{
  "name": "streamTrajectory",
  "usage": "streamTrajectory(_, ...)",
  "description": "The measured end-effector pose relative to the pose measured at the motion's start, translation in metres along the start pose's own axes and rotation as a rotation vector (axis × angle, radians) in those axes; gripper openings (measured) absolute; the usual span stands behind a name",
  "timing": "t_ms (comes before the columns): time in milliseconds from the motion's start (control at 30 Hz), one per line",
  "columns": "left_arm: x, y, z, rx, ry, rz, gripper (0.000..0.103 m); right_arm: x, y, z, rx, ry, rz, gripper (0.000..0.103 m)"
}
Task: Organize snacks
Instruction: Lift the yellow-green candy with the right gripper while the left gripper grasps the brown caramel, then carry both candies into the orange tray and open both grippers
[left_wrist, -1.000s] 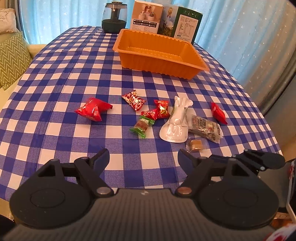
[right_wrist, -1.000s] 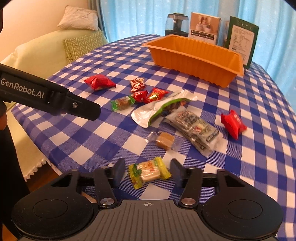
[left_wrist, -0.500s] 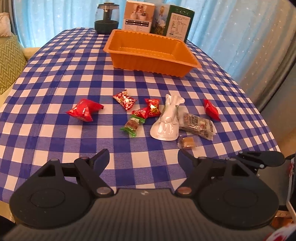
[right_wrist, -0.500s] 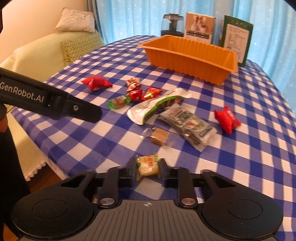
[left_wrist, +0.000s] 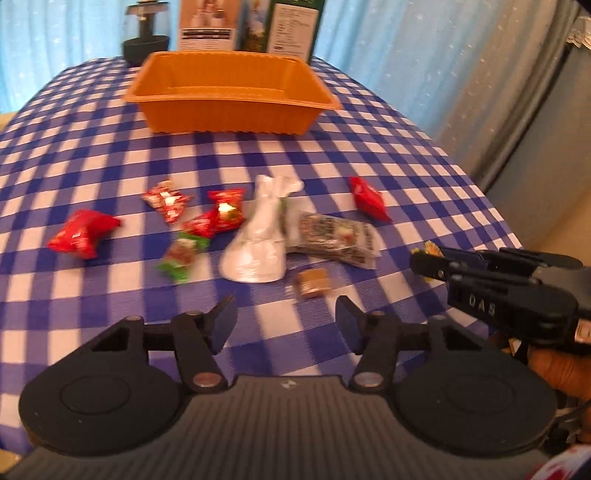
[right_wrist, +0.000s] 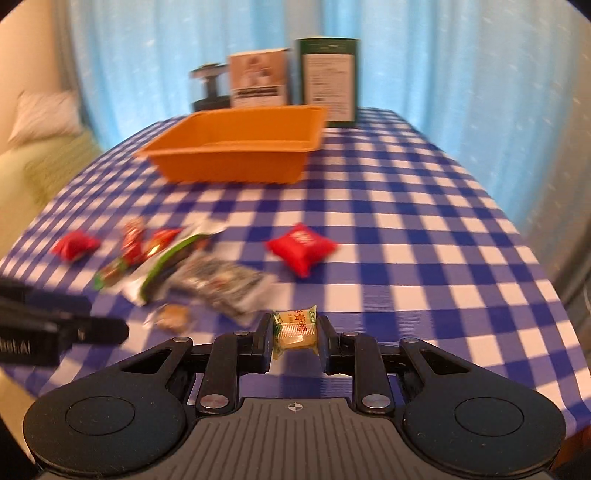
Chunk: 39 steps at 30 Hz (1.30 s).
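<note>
Right wrist: gripper (right_wrist: 295, 338) pinching crinkly rectangular candy (right_wrist: 294, 328).

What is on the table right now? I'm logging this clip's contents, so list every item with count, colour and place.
Tray: one, orange, far end, nothing visible inside.
Red pillow packs: two, either side of the pile.
Red candies: three, mid-table.
Green-ended candy: one, by the red candies.
White pouch: one, centre.
Clear snack pack: one, beside the pouch.
Brown candy: one, nearest.
Yellow-green candy: one, held.
Boxes: two, behind the tray.
Dark jar: one, beside the boxes.
Left gripper: open, jaws just closing, nothing between them.
Right gripper: shut on the candy.
</note>
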<state>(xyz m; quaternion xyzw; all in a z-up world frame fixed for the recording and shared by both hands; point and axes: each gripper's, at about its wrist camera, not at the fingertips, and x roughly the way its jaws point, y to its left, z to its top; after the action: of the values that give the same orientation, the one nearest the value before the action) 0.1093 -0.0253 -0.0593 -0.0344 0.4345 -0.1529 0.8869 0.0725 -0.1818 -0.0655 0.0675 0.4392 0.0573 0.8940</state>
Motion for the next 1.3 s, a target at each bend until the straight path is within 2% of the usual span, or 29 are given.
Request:
streamTrajectory(233,0.033,-0.022,0.004,0.022,-0.005,0.034,0.054,0.002,-0.016,0.005,0.063,0.002,-0.023,0.025)
streamTrajectory(433,0.049,-0.040,-0.001,0.094,-0.032,0.135,0.053,0.004,-0.024,0.005,0.092,0.005,-0.027,0.025)
streamTrajectory(567,0.048,-0.043,-0.002,0.112,-0.039,0.141,0.035,0.004,-0.025,0.005,0.102,0.002,-0.026,0.025)
streamTrajectory(767,0.045,-0.043,-0.004,0.104,-0.043,0.122,0.025,0.003,-0.021,0.006,0.100,-0.004,-0.020,0.025)
streamTrajectory(800,0.043,-0.043,-0.004,0.102,-0.043,0.117,0.019,0.003,-0.021,0.006,0.099,-0.005,-0.020,0.025)
streamTrajectory(833,0.042,-0.042,-0.005,0.098,-0.038,0.113,0.008,0.002,-0.021,0.006,0.097,-0.008,-0.021,0.025)
streamTrajectory(1033,0.031,-0.037,-0.009,0.078,-0.046,0.111,0.009,-0.001,-0.018,0.008,0.082,-0.022,-0.019,0.025)
streamTrajectory(1300,0.005,-0.030,0.002,0.061,-0.102,0.107,0.009,-0.007,-0.005,0.017,0.043,-0.053,0.008,0.025)
